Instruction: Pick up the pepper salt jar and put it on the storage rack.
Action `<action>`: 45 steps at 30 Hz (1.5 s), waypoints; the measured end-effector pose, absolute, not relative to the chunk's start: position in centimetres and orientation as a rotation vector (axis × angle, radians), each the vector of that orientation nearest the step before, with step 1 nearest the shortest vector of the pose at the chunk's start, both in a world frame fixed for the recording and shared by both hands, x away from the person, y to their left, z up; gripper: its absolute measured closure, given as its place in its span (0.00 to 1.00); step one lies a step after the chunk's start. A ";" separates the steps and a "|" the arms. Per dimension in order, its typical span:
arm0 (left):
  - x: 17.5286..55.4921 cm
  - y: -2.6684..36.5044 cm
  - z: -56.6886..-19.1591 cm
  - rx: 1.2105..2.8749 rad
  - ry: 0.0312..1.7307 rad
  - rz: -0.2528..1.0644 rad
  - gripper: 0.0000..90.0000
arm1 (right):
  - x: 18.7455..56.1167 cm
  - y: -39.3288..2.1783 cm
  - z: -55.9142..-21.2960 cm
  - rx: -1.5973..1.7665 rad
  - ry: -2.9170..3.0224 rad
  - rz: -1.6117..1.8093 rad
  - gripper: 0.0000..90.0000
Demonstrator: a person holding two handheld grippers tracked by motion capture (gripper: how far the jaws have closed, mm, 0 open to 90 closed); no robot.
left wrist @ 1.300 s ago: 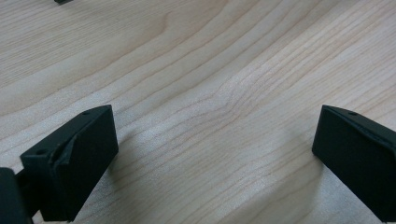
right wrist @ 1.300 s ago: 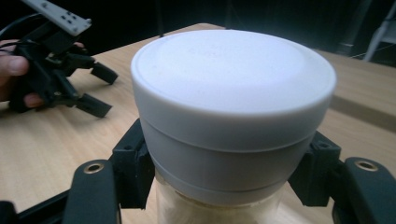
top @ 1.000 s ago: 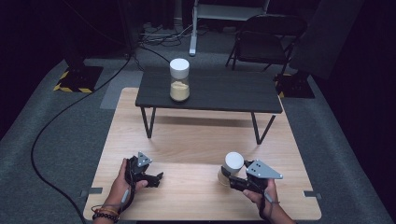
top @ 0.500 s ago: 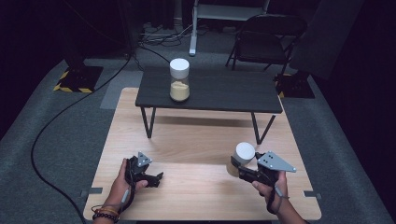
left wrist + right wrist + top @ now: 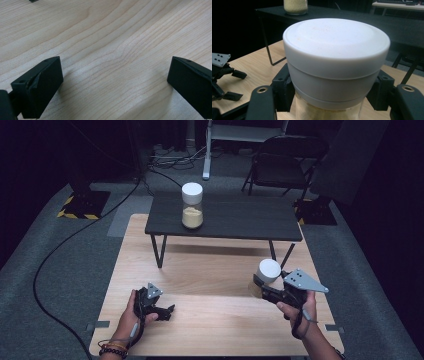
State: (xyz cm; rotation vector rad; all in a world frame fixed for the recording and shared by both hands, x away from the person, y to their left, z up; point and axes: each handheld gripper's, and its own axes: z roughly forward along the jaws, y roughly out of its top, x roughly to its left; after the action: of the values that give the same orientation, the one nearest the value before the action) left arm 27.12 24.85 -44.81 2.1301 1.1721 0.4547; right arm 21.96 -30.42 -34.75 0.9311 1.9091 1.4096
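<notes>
High view, from left to right: the left tool rests on the wooden counter, released and with nothing between its jaws. The right tool grasps a white-lidded jar just under the lid and holds it above the counter. This looks like the carry step; the next move probably calls for keeping it upright on the way to the small black table, beside the other jar.

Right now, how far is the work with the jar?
Done: the right gripper is shut on the white-lidded jar, held above the wooden table. In hand: carrying it. Left, probably: placing it, perhaps on the black shelf beside the other jar. The left gripper rests open.
</notes>
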 end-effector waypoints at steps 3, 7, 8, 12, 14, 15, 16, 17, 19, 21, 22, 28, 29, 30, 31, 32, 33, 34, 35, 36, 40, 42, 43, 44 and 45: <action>27.1 24.8 -44.8 2.130 1.172 0.454 0.01 | 22.3 -30.4 -33.7 0.941 1.903 1.407 0.39; 27.1 24.8 -44.8 2.130 1.172 0.455 0.01 | 22.8 -30.3 -32.6 0.957 1.891 1.400 0.39; 27.1 24.9 -44.8 2.130 1.171 0.456 0.01 | 23.0 -30.2 -32.3 0.957 1.887 1.395 0.39; 27.1 24.9 -44.8 2.131 1.172 0.455 0.01 | 23.5 -30.2 -31.2 0.957 1.876 1.387 0.39; 27.1 24.9 -44.8 2.130 1.172 0.455 0.01 | 23.6 -30.1 -30.7 0.955 1.870 1.376 0.39; 27.1 24.9 -44.8 2.130 1.172 0.455 0.01 | 23.7 -30.0 -30.5 0.956 1.866 1.374 0.39; 27.1 24.9 -44.8 2.130 1.171 0.455 0.01 | 23.8 -30.0 -30.2 0.956 1.861 1.371 0.39; 27.1 24.9 -44.8 2.130 1.170 0.455 0.01 | 23.9 -30.0 -30.0 0.956 1.856 1.370 0.39; 27.1 24.9 -44.8 2.131 1.172 0.455 0.01 | 24.0 -29.9 -29.5 0.959 1.849 1.365 0.39; 27.1 24.9 -44.8 2.131 1.171 0.455 0.01 | 24.2 -29.8 -29.0 0.957 1.837 1.355 0.39; 27.1 24.9 -44.8 2.131 1.172 0.455 0.01 | 24.4 -29.8 -28.7 0.958 1.833 1.352 0.39; 27.1 24.9 -44.8 2.130 1.171 0.455 0.01 | 25.0 -29.8 -27.7 0.946 1.823 1.339 0.39; 27.1 24.9 -44.8 2.131 1.171 0.455 0.01 | 25.1 -29.7 -27.5 0.948 1.820 1.337 0.39; 27.1 24.9 -44.8 2.131 1.171 0.455 0.01 | 25.2 -29.8 -27.4 0.950 1.820 1.337 0.39; 27.1 24.9 -44.8 2.131 1.171 0.455 0.00 | 25.4 -29.8 -27.3 0.955 1.817 1.341 0.39; 27.1 24.9 -44.8 2.131 1.171 0.455 0.01 | 25.5 -29.8 -27.2 0.958 1.815 1.344 0.39; 27.1 24.9 -44.8 2.131 1.170 0.455 0.00 | 25.6 -29.8 -27.0 0.960 1.812 1.344 0.39; 27.1 24.9 -44.8 2.131 1.172 0.455 0.01 | 25.6 -29.8 -27.0 0.960 1.810 1.344 0.39; 27.1 24.9 -44.8 2.130 1.170 0.455 0.01 | 25.8 -29.8 -26.8 0.960 1.809 1.345 0.39; 27.1 24.9 -44.8 2.131 1.172 0.455 0.01 | 25.8 -29.8 -26.7 0.959 1.808 1.346 0.39; 27.1 24.9 -44.8 2.131 1.172 0.455 0.00 | 26.2 -29.6 -26.3 0.954 1.797 1.335 0.39; 27.1 24.9 -44.8 2.131 1.172 0.455 0.01 | 26.6 -29.5 -26.0 0.963 1.795 1.340 0.39; 27.1 24.9 -44.8 2.131 1.172 0.455 0.01 | 26.8 -29.5 -25.9 0.964 1.795 1.340 0.39; 27.1 24.9 -44.8 2.130 1.172 0.455 0.01 | 26.9 -29.4 -25.7 0.963 1.794 1.338 0.39; 27.1 24.9 -44.8 2.130 1.172 0.455 0.01 | 27.1 -29.3 -25.6 0.962 1.792 1.336 0.39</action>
State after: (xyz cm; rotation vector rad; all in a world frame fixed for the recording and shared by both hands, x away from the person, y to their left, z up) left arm 27.13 24.85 -44.81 2.1304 1.1716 0.4547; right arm 27.09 -29.27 -25.61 0.9625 1.7915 1.3360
